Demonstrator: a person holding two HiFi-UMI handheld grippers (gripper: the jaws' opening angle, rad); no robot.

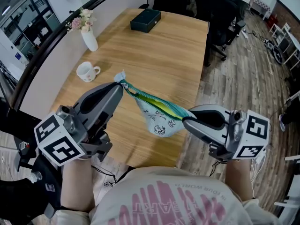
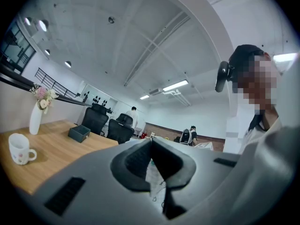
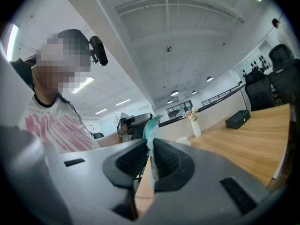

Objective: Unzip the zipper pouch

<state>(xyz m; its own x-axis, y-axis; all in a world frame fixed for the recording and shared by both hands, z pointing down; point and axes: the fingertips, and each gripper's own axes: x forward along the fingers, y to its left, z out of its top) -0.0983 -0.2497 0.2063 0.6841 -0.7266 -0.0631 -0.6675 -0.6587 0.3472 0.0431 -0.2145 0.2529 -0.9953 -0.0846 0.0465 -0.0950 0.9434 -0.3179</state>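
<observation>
So, starting at the business end: the left gripper [image 1: 120, 85] has its jaws pinched shut on one end of the zipper pouch [image 1: 158, 120]. In the left gripper view you can see a thin bit of white printed fabric squeezed between the pads. The right gripper [image 1: 184, 121] has its jaws clamped on the opposite end, with a teal-edged fold poking up between the pads in the right gripper view. The pouch hangs strung between the two, up in the air and resting on nothing, with its belly sagging down in the middle. From the head view it sits over the near edge of the wooden surface [image 1: 164, 55]. It's pale blue-white with little doodles on it. A teal zipper [image 1: 145, 99] runs along the top from one gripper to the other, and there's a yellow-green strip showing along it. Honestly I can't tell whether the zipper is part open. The two grippers angle in toward each other. Farther out on the surface there's a white mug [image 1: 87, 71], then a white vase [image 1: 89, 37] with pinkish flowers, and a black box [image 1: 145, 20] near the far end. Office chairs [image 1: 220, 13] stand past that on the wood floor [image 1: 243, 78].
</observation>
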